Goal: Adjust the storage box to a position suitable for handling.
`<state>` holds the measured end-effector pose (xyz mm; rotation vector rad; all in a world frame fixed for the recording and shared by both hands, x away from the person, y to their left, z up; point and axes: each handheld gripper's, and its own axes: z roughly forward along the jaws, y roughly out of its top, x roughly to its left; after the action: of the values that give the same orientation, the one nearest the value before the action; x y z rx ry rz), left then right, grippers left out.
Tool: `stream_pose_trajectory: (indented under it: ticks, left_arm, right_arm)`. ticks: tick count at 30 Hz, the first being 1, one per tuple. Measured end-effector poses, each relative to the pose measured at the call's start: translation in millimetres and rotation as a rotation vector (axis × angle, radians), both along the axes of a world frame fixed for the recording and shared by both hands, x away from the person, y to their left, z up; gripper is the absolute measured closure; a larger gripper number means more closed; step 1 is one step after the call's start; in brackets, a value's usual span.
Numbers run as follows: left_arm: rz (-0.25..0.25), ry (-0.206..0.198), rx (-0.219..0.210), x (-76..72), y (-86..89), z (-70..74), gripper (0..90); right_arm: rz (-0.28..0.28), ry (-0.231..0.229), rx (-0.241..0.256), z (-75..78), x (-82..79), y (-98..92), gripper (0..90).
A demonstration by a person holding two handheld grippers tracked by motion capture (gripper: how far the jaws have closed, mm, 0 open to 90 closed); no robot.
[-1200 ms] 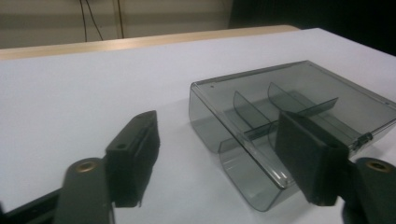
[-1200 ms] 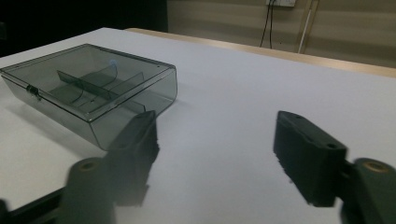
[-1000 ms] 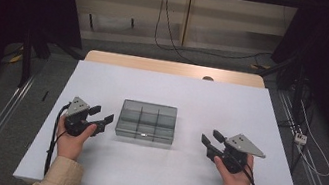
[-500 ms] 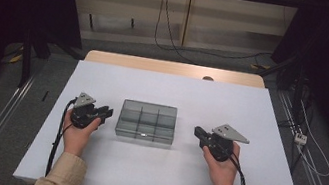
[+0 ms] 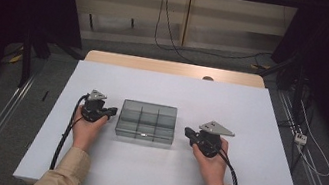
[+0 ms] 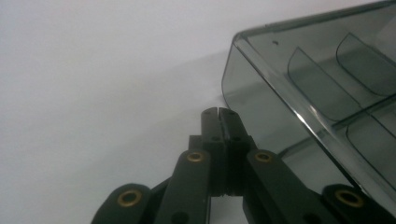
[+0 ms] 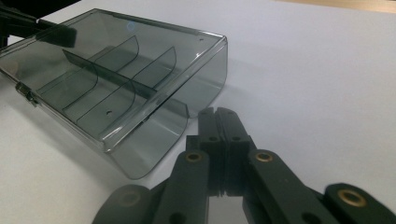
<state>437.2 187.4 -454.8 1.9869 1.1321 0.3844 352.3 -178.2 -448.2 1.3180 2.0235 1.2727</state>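
Observation:
A smoky clear plastic box [image 5: 146,120] with inner dividers lies closed in the middle of the white table [image 5: 177,94]. My left gripper [image 5: 111,111] rests just left of the box, its jaws pressed together with nothing between them. In the left gripper view the shut tips [image 6: 218,113] sit close to the box's rounded corner [image 6: 243,74]. My right gripper [image 5: 187,132] lies just right of the box, also shut and empty. The right gripper view has its tips [image 7: 217,114] beside the box's near corner [image 7: 159,140], and a small latch [image 7: 25,94] shows on the box's front edge.
A wooden strip [image 5: 171,68] runs along the table's far edge. Cables [image 5: 172,33] lie on the floor beyond it, and metal rails [image 5: 0,121] flank the table. Bare table lies in front of and behind the box.
Both grippers have moved inward toward the box, and their jaws, open a second ago, are now shut. The box has not moved.

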Motion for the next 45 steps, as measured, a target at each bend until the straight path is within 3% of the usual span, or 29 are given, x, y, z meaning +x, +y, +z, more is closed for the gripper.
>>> stream_pose_trajectory:
  ticks: [8,10,19,28,45]
  left_arm:
    - [-0.019,0.021,-0.012,-0.2,-3.6,-1.9,90.0]
    - [-0.02,0.02,-0.033,0.1,-4.2,-3.5,90.0]
    - [-0.048,0.033,-0.013,0.5,-9.2,-5.1,90.0]
    - [-0.052,0.031,-0.022,0.3,-8.6,-5.1,90.0]
    - [-0.111,0.041,-0.044,-6.4,-20.5,-5.0,90.0]
  right_arm:
    - [0.02,0.028,0.007,-0.8,0.3,3.7,89.6]
    - [0.015,0.033,0.009,-1.0,0.3,3.8,89.5]
    - [0.011,0.049,0.015,-2.6,1.4,3.0,89.5]
    - [0.004,0.057,0.016,-4.7,2.9,3.0,89.4]
    - [-0.011,0.08,-0.024,-11.5,5.0,6.5,88.9]
